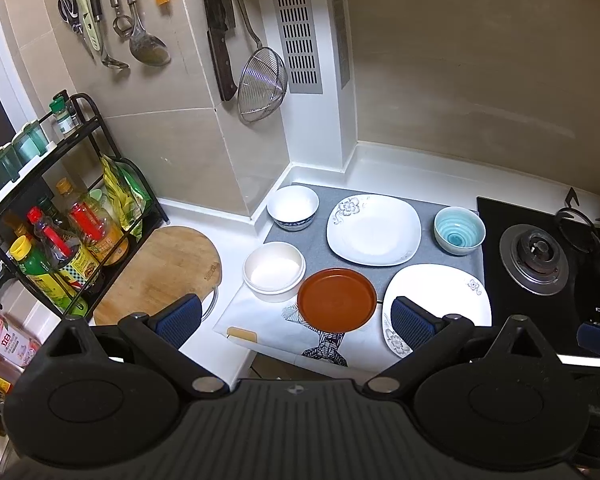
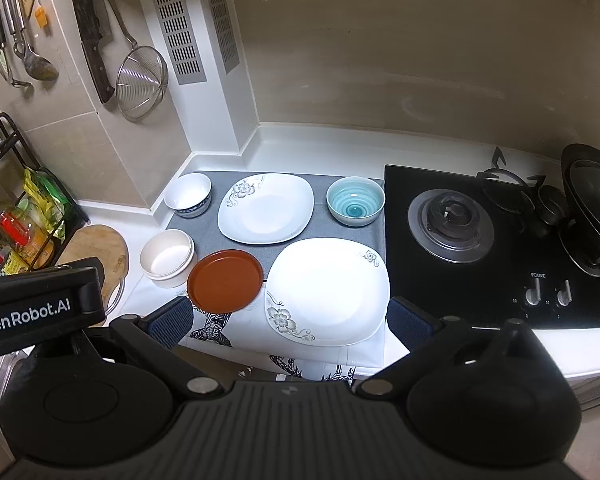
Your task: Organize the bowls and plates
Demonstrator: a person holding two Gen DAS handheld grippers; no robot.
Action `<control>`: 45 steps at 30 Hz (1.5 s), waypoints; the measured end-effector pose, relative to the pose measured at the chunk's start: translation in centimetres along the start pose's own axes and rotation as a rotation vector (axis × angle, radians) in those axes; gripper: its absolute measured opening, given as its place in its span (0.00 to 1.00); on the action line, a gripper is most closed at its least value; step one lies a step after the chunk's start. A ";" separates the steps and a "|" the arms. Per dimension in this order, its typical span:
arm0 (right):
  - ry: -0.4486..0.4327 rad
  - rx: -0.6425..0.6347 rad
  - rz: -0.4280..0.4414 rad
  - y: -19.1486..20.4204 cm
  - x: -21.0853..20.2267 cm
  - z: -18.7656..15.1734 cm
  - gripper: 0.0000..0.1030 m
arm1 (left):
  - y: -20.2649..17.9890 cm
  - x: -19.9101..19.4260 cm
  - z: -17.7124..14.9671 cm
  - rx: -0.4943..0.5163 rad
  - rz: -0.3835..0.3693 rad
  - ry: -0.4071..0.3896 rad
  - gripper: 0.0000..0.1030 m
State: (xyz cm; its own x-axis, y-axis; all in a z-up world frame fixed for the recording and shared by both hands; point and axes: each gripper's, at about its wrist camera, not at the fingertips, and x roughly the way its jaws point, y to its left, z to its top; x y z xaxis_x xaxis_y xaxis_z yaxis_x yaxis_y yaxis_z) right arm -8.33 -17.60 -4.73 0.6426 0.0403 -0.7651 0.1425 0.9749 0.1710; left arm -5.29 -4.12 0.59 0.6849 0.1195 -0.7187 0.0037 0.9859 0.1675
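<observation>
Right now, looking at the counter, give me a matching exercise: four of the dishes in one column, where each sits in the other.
Dishes:
1. teal bowl
2. brown plate
3. cream bowl
4. blue-rimmed white bowl

Places:
A. back left corner of the grey mat
B. beside the stove
C. left of the brown plate
D. between cream bowl and near floral plate

Pairs: 1-B, 2-D, 3-C, 4-A

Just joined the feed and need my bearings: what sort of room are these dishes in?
A home kitchen, by the look of it: a gas hob beside the dishes, utensils and a strainer hanging on the tiled wall, and a rack of sauce bottles on the counter.
</observation>
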 end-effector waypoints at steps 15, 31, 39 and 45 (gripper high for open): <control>0.045 0.003 0.004 0.3 2.9 1.1 1.00 | 0.0 2.7 0.8 0.009 0.002 0.040 0.98; -0.007 0.151 0.004 -7.5 16.3 0.3 1.00 | -0.3 20.4 1.4 0.059 -0.321 0.116 0.96; -0.013 0.286 0.129 -15.5 24.8 -2.6 1.00 | -3.7 35.4 1.4 0.072 -0.720 0.377 0.76; 0.017 0.580 0.280 -20.5 29.4 -5.3 0.95 | -7.3 41.5 1.1 0.105 -0.806 0.583 0.46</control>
State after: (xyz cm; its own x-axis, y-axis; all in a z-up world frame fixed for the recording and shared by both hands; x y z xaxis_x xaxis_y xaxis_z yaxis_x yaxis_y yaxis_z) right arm 3.67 -35.22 -33.98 0.7035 0.2840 -0.6515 0.3578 0.6505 0.6700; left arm 23.92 -6.50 -29.70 -0.0153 -0.5133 -0.8581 0.3935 0.7858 -0.4771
